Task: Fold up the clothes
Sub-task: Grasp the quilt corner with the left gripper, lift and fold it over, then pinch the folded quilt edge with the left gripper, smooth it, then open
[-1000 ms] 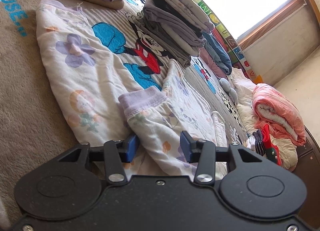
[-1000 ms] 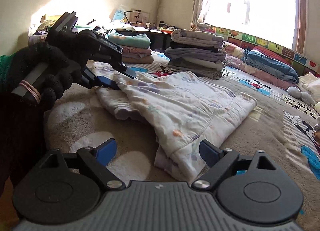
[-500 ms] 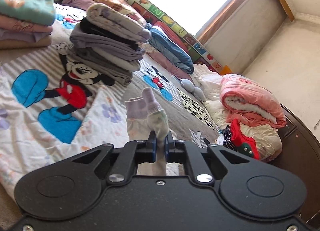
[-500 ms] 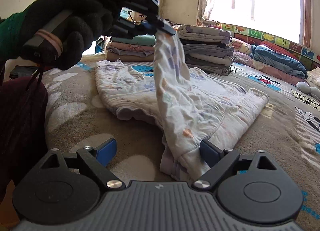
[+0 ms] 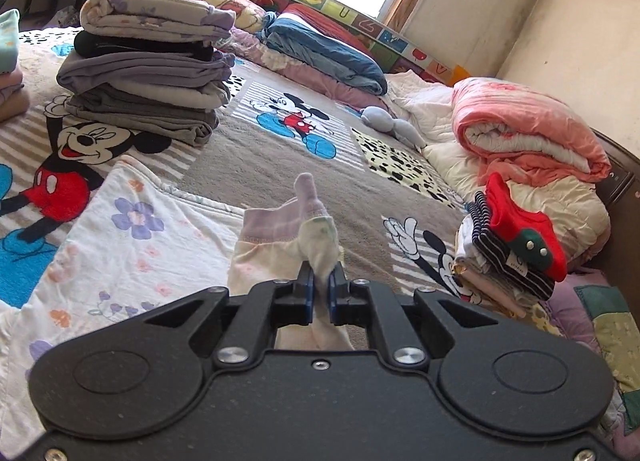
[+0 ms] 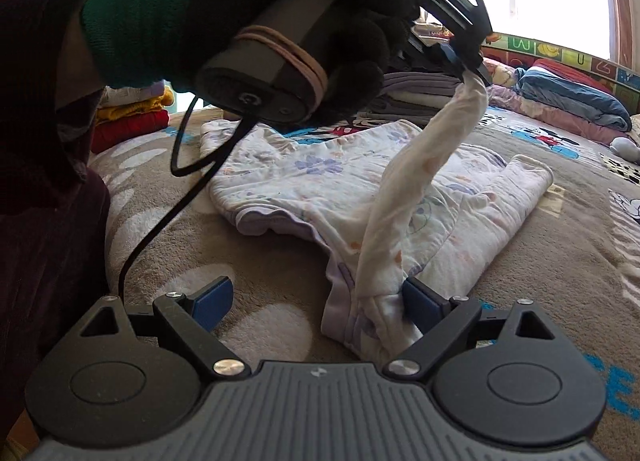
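- Left gripper [image 5: 320, 293]: jaws pressed together on the purple-cuffed sleeve [image 5: 296, 229] of the floral top [image 6: 320, 181], holding it lifted clear of the bed.
- Gloved left hand [image 6: 280, 1]: seen from the right wrist, grasping that gripper's handle; the sleeve hangs from it in a taut strip.
- Right gripper [image 6: 316, 301]: jaws spread wide, low over the blanket [image 6: 560, 261]; the garment's near edge lies between them, against the right pad.
- Folded stack [image 5: 148, 77]: beyond the top, on the Mickey Mouse blanket.
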A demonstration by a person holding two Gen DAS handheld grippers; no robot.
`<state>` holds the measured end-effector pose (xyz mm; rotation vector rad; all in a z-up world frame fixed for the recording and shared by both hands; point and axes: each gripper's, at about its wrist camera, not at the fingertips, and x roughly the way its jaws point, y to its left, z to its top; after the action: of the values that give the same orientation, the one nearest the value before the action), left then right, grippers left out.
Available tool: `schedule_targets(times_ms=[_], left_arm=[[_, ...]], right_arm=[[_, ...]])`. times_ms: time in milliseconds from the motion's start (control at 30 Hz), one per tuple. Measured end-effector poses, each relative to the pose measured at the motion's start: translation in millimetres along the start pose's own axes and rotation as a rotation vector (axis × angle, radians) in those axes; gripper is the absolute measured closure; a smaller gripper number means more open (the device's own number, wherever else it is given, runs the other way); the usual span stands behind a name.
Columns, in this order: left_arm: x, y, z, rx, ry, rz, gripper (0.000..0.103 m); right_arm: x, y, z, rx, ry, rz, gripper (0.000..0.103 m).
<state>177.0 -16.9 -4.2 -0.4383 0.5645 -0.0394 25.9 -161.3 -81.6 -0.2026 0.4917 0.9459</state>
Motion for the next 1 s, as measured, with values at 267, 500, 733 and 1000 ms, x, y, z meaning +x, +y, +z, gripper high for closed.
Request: schedule_targets(times_ms=[267, 500, 733, 1000], left_arm=[[40, -10, -11, 0.062, 0.036, 0.099, 0.099], [61, -23, -21, 0.176, 0.050, 0.151, 0.099], [74, -30, -31, 0.255, 0.054, 0.186, 0.099], [76, -31, -24, 0.290, 0.116, 0.061, 0.072]], right_arm=[[-1, -3, 1, 0.000, 0.028, 0.027, 0.012], [-3, -4, 2, 0.008, 0.042, 0.049, 0.012], [1, -3, 2, 0.021, 0.047, 0.064, 0.009], [4, -3, 2, 0.038, 0.048, 0.078, 0.006]])
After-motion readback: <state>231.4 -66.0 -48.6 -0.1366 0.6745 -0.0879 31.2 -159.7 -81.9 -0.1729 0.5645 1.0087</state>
